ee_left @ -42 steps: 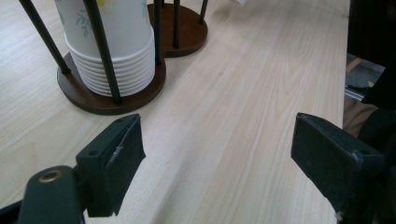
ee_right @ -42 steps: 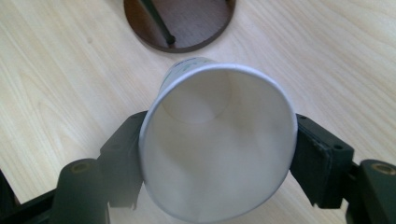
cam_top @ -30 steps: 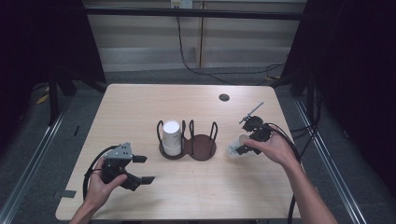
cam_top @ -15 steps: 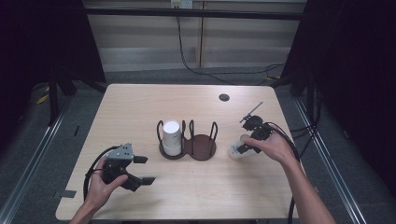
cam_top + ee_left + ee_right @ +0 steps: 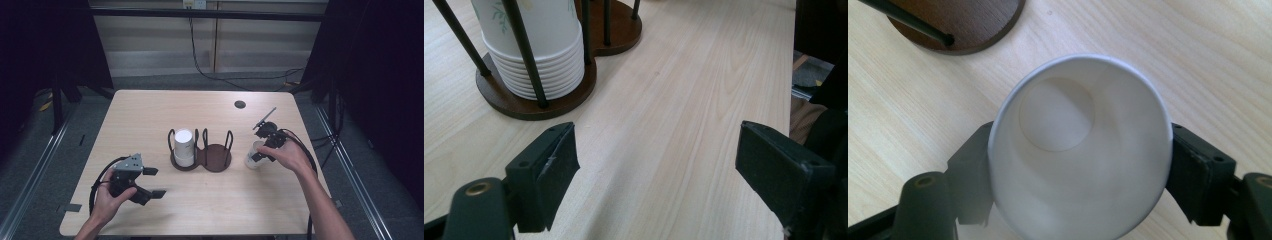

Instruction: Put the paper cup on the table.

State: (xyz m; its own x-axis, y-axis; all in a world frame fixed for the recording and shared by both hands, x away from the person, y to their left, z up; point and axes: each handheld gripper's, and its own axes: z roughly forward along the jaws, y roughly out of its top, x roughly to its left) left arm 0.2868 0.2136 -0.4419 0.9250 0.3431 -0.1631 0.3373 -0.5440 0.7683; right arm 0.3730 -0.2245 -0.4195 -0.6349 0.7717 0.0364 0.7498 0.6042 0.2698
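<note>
Pale wood, high view: the worktop (image 5: 150, 115) carries a dark two-ring cup holder (image 5: 201, 150) at its middle; a stack of white paper cups (image 5: 183, 147) fills the left ring, the right ring is bare.
Single cup, high view: a white paper cup (image 5: 253, 154) stands on the worktop just right of the holder, the right gripper (image 5: 261, 153) around it, likely so it can be set down or let go upright.
Left gripper, high view: left gripper (image 5: 149, 182) rests low near the front left, fingers wide apart, holding nothing, seemingly waiting.
Left gripper view: stacked cups (image 5: 541, 50) sit nested between the holder's black rods (image 5: 526, 50), which keep them upright.
Right gripper view: cup (image 5: 1080, 150) is empty inside; the fingers (image 5: 1198, 172) flank its wall and have just been opening, the cup between them, the grip seemingly loosening.
</note>
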